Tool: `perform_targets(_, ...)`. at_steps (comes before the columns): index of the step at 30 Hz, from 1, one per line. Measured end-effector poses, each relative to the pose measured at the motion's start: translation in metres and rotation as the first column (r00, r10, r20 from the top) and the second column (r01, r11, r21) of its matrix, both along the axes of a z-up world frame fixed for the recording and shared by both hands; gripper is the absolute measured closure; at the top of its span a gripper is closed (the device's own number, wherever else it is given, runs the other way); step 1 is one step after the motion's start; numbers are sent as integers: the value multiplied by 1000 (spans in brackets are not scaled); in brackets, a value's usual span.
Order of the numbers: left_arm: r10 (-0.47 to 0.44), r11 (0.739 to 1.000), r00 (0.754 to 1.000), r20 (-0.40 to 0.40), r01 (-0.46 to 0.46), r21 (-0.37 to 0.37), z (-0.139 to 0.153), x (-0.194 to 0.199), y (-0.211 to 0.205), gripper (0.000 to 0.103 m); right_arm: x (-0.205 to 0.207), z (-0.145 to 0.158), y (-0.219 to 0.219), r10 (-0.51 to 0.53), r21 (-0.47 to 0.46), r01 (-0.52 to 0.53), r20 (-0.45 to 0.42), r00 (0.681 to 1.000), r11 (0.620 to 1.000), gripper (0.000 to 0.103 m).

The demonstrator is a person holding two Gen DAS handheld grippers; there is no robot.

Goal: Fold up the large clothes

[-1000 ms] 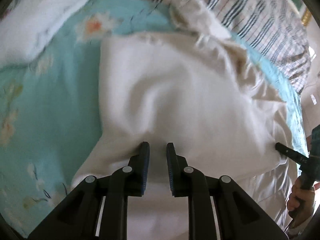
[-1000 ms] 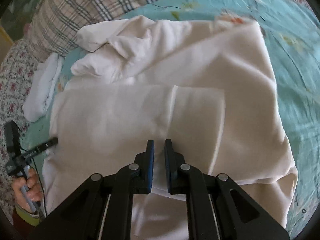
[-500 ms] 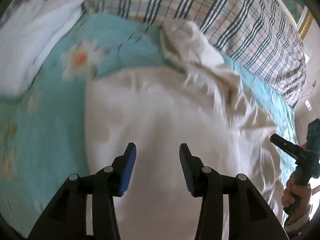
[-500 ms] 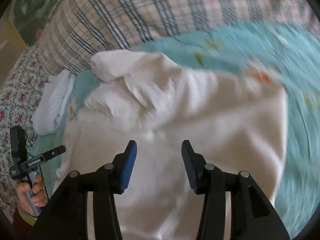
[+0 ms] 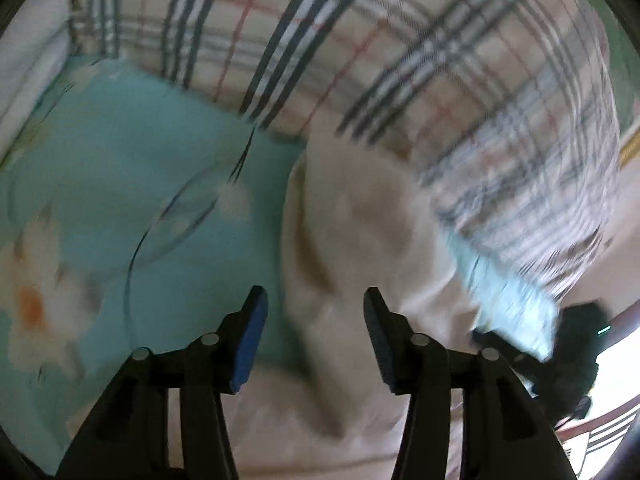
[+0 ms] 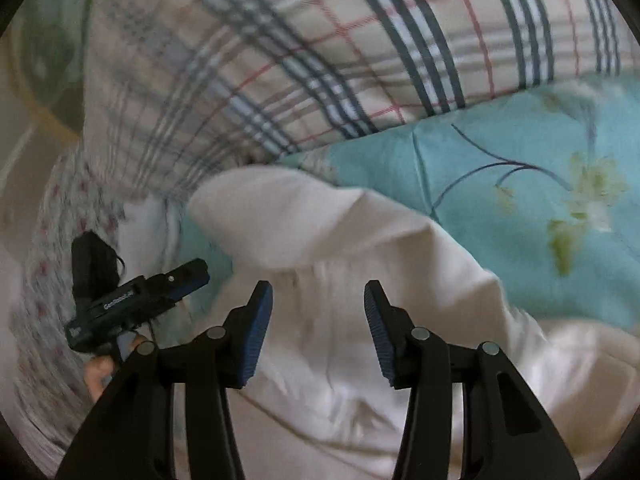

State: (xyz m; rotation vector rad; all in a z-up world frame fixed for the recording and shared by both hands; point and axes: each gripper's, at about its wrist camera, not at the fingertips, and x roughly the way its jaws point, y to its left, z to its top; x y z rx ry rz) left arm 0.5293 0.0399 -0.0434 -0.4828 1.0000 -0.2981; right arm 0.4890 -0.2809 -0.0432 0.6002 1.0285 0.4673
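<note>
Both claws stand parted with nothing between their ribbed blue pads, their jaws having just been opening. From its own camera, the left claw (image 5: 315,312) hangs over the near edge of a cream garment (image 5: 360,240), soft and rumpled, its folds smeared by blur. The right claw (image 6: 318,304) hovers over the same cream garment (image 6: 340,248), where a rounded, tube-like fold bulges up ahead of the black angular arms and smoother, faintly shiny cloth spreads beneath them. The garment lies on a bed sheet (image 5: 132,184) of turquoise cotton printed with pale flowers and thin dark stems. Behind it rises a plump plaid pillow (image 6: 320,52), cream with navy and red lines. At the right edge of the left view the other claw shows as a dark blur; in the right view the left claw (image 6: 188,276) points in from the left, gripped by a hand (image 6: 100,372) near a small-flowered fabric (image 6: 48,280)
</note>
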Motion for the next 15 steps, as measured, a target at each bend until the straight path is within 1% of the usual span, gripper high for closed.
perform_targets(1, 4, 999, 1000, 1, -4, -45, 4, 11, 3, 40, 6, -6, -2, -16, 46, 17, -21, 1000, 999, 49)
perform_targets(2, 12, 996, 1000, 1, -12, -89, 7, 22, 7, 38, 13, -13, -5, -45, 85, 49, -51, 998, 995, 41)
perform_targets(3, 20, 992, 1000, 3, -19, -122, 8, 30, 10, 35, 18, -19, -7, -71, 111, 79, -75, 995, 991, 36)
perform_targets(4, 27, 988, 1000, 0, -27, -155, 10, 39, 13, 31, 21, -25, -9, -90, 140, 103, -94, 992, 985, 36)
perform_targets(6, 23, 981, 1000, -12, -25, -190, 10, 55, 13, 28, 27, -32, -9, -113, 191, 134, -115, 987, 972, 36)
perform_targets(7, 9, 982, 1000, -23, -13, -189, 8, 64, 10, 28, 29, -34, -9, -121, 193, 142, -115, 986, 971, 36)
perform_targets(8, -6, 984, 999, -41, -1, -176, 5, 74, 4, 31, 31, -34, -9, -125, 186, 144, -109, 986, 972, 42)
perform_targets(9, -22, 987, 998, -54, 13, -163, 1, 79, -2, 48, 33, -33, -7, -129, 178, 145, -98, 987, 973, 66)
perform_targets(10, -52, 987, 997, -61, 42, -156, -2, 83, -9, 82, 35, -33, -4, -126, 181, 142, -95, 987, 973, 81)
perform_targets(11, -83, 987, 994, -68, 72, -143, -6, 83, -18, 92, 35, -34, -3, -119, 187, 136, -101, 988, 973, 100)
perform_targets(12, -97, 988, 993, -63, 88, -129, -7, 78, -22, 92, 33, -31, -2, -122, 184, 139, -98, 988, 973, 100)
perform_targets(14, -110, 990, 994, -6, 109, -91, 2, 58, -27, 92, 25, -18, -1, -123, 162, 130, -52, 991, 978, 101)
perform_targets(15, -117, 989, 993, 17, 118, -86, 8, 47, -29, 93, 15, -7, -4, -116, 160, 119, -23, 993, 980, 101)
